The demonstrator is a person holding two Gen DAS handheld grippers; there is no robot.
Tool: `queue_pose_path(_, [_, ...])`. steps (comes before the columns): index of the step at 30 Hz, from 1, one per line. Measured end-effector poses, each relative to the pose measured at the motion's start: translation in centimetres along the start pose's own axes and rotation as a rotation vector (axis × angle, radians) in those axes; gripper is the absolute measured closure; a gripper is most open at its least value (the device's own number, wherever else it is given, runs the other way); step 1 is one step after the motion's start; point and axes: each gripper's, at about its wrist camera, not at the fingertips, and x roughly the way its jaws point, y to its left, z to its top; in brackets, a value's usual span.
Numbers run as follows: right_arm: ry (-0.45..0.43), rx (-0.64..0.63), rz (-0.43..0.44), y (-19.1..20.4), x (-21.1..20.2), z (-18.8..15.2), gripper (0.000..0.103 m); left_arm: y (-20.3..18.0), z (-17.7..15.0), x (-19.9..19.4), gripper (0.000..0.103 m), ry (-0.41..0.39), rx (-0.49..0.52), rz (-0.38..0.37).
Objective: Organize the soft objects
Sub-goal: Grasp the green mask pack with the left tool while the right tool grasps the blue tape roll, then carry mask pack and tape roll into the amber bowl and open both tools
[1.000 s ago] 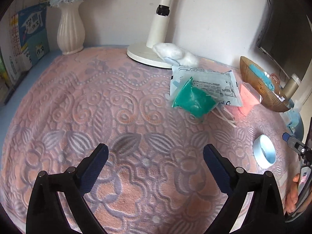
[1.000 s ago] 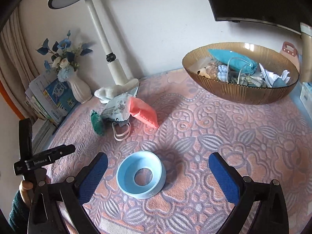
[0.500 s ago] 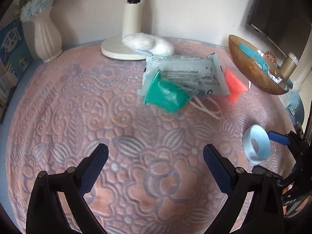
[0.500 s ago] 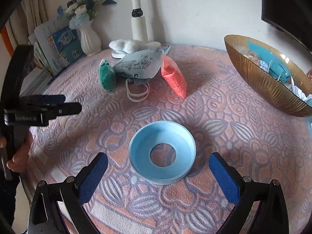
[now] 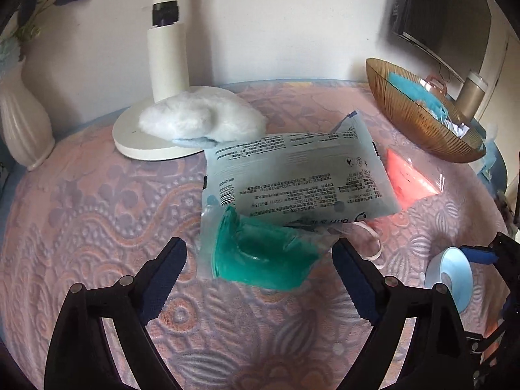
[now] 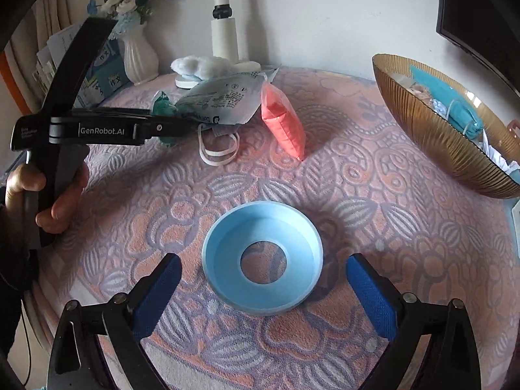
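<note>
1. Lying just ahead of the left gripper (image 5: 260,260), a green mask (image 5: 260,256) is seen crumpled on the patterned cloth (image 5: 97,195); its near edge sits between the spread blue-padded fingers (image 5: 162,269), which are not touching it.
2. A pale printed packet (image 5: 292,178) is laid partly over the green mask, and white ear loops (image 5: 373,247) are seen poking out beneath it.
3. An orange pouch (image 5: 409,178) is found just beside the packet, to its right.
4. A fluffy white pad (image 5: 201,120) is rested farther back on the lamp base (image 5: 146,146), touching the packet's far edge.
5. A ribbed amber bowl (image 5: 422,126) holding teal and white soft items is placed at the far right.
6. In the right wrist view, the right gripper (image 6: 263,295) is held low with its fingers (image 6: 370,295) wide apart, a light blue ring (image 6: 261,256) lying between and just ahead of them, untouched.
7. The left gripper's handle is seen gripped by a hand (image 6: 48,195), levelled toward the pile.
</note>
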Motion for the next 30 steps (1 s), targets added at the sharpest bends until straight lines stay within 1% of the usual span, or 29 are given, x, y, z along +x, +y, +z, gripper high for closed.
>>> queue_pose_path(1, [0.016, -0.010, -0.004, 0.2, 0.4, 0.1, 0.014, -0.2, 0.0, 0.2, 0.022, 0.003, 0.007, -0.004])
queue_pose_path(2, [0.026, -0.016, -0.007, 0.3, 0.6, 0.1, 0.015, -0.3, 0.0, 0.4, 0.040, 0.011, 0.006, -0.011])
queue_pose_path(3, [0.036, -0.022, -0.010, 0.5, 0.8, 0.1, 0.020, -0.2, 0.0, 0.5, 0.042, 0.019, 0.003, -0.006])
queue_pose_path(4, [0.035, -0.029, -0.019, 0.6, 0.8, 0.1, 0.027, -0.1, -0.1, 0.2, 0.048, 0.002, 0.002, -0.014])
queue_pose_path(5, [0.025, -0.033, -0.019, 0.7, 0.6, 0.0, 0.032, 0.0, -0.1, 0.0, 0.052, -0.009, 0.002, -0.022])
queue_pose_path(6, [0.016, -0.038, -0.017, 0.8, 0.4, 0.0, 0.036, 0.1, -0.2, -0.4, 0.052, -0.019, -0.001, -0.027])
queue_pose_path(9, [-0.002, -0.036, -0.030, 0.8, 0.1, 0.0, 0.036, 0.7, -0.6, -1.2, 0.053, -0.037, -0.009, -0.002])
queue_pose_path(11, [-0.011, -0.038, -0.029, 0.9, -0.1, 0.0, 0.036, 0.9, -1.2, -2.0, 0.053, -0.045, -0.018, -0.006])
queue_pose_path(16, [-0.047, -0.068, -0.024, 1.4, -1.1, -0.4, 0.036, 0.4, -4.1, -5.2, 0.053, -0.065, -0.064, -0.019])
queue_pose_path(20, [-0.067, -0.054, -0.002, 1.1, -2.0, -0.8, 0.036, 0.0, -6.6, -8.3, 0.053, -0.113, -0.103, -0.065])
queue_pose_path(23, [-0.076, -0.044, -0.001, 0.9, -2.4, -0.9, 0.036, -0.2, -7.7, -10.3, 0.053, -0.132, -0.121, -0.093])
queue_pose_path(25, [-0.084, -0.042, -0.020, 0.9, -2.7, -0.9, 0.036, -0.5, -8.2, -11.7, 0.053, -0.151, -0.116, -0.084])
queue_pose_path(27, [-0.091, -0.045, -0.065, 1.2, -2.8, -0.9, 0.036, -1.0, -8.5, -12.8, 0.053, -0.170, -0.102, -0.069])
queue_pose_path(29, [-0.096, -0.046, -0.090, 1.5, -3.2, -1.0, 0.036, -1.6, -8.9, -14.3, 0.053, -0.217, -0.088, -0.047])
queue_pose_path(30, [-0.099, -0.046, -0.095, 1.7, -3.4, -1.1, 0.036, -1.7, -8.9, -15.0, 0.053, -0.237, -0.084, -0.056])
